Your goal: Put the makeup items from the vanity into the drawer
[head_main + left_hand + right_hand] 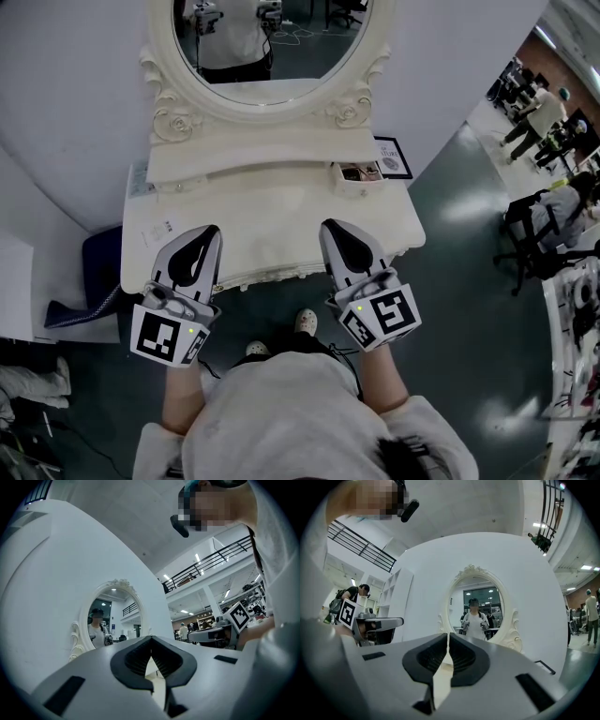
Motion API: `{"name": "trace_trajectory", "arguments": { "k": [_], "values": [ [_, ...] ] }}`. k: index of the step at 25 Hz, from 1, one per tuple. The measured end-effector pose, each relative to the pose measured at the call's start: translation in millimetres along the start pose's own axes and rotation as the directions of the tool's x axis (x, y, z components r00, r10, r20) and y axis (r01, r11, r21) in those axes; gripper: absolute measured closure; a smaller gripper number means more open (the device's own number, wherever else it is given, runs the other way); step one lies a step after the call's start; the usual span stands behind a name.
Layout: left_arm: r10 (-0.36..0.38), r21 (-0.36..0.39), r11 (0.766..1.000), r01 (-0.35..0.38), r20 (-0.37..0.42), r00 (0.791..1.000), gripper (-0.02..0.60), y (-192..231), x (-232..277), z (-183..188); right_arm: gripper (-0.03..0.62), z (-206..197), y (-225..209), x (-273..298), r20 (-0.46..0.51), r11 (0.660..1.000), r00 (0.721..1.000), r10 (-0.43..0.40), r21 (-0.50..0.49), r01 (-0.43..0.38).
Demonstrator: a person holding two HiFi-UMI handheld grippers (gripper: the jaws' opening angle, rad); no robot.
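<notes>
A cream vanity (281, 230) with an oval mirror (272, 42) stands in front of me. At the right end of its raised shelf a small drawer (357, 188) is pulled open, and several dark and pinkish makeup items (359, 172) lie inside. My left gripper (210, 232) hovers over the front left of the tabletop, shut and holding nothing. My right gripper (331, 228) is over the front right, also shut and holding nothing, a short way in front of the drawer. In the left gripper view the left gripper (151, 640) has its jaws closed. The right gripper (448, 636) shows the same.
A black-framed card (392, 157) leans at the vanity's back right corner. A paper label (159, 228) lies on the left of the top. A dark blue seat (94, 267) stands at the left on the floor. People and desks fill the far right.
</notes>
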State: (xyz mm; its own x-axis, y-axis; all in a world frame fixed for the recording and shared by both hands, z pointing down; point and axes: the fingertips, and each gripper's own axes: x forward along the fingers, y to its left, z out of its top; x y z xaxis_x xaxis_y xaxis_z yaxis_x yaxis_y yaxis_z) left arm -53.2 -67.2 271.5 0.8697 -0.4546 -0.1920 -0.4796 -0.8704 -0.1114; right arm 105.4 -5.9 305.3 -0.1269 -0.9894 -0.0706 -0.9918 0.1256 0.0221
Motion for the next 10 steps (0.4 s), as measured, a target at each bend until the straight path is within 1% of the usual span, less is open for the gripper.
{"name": "trace_trajectory", "arguments": {
  "k": [10],
  "values": [
    [-0.024, 0.005, 1.000, 0.024, 0.017, 1.000, 0.566, 0.9, -5.4, 4.1, 0.566, 4.4, 10.9, 2.7, 0.012, 1.000, 1.000, 0.005, -0.008, -0.005]
  ]
}}
